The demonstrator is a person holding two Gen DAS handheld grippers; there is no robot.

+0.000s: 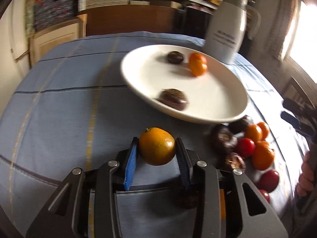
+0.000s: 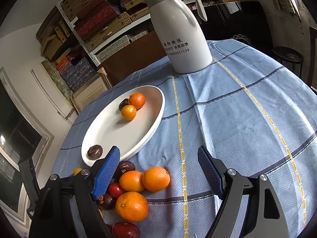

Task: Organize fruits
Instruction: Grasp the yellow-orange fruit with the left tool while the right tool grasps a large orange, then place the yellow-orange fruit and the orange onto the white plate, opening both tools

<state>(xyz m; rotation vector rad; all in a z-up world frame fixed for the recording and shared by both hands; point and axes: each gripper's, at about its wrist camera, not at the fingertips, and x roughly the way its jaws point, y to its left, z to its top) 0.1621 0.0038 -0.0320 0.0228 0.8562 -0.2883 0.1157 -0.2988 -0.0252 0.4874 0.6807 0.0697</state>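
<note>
On the blue checked cloth (image 2: pixel 247 119) of the surface, near the white plate (image 1: pixel 150 91): one small orange (image 1: pixel 157 146), clamped between the blue-padded fingers (image 1: pixel 130 158) of the left gripper (image 1: pixel 156 154), just short of the plate's near rim and apparently lifted clear of the cloth.

Plate contents, right wrist view: two oranges (image 2: pixel 136 100) touching, one dark brown fruit (image 2: pixel 123 104) behind them, a second dark fruit (image 2: pixel 95 152) alone at the near rim.

Loose pile (image 2: pixel 138 190) beside the plate: oranges, small red fruits, dark brown fruits, touching one another.

White jug (image 2: pixel 182 31): upright, beyond the plate.

Right gripper (image 2: pixel 158 170): fingers wide apart, nothing between them, hovering over the pile.

Step in hand, by judgement: carry the held orange onto the plate. Advice: raise it over the rim before crossing; aim for the bare middle, away from the near dark fruit; lower until it rests, then part the fingers slowly, since a round fruit released high would roll. Keep the grip gentle; the skin bruises.
</note>
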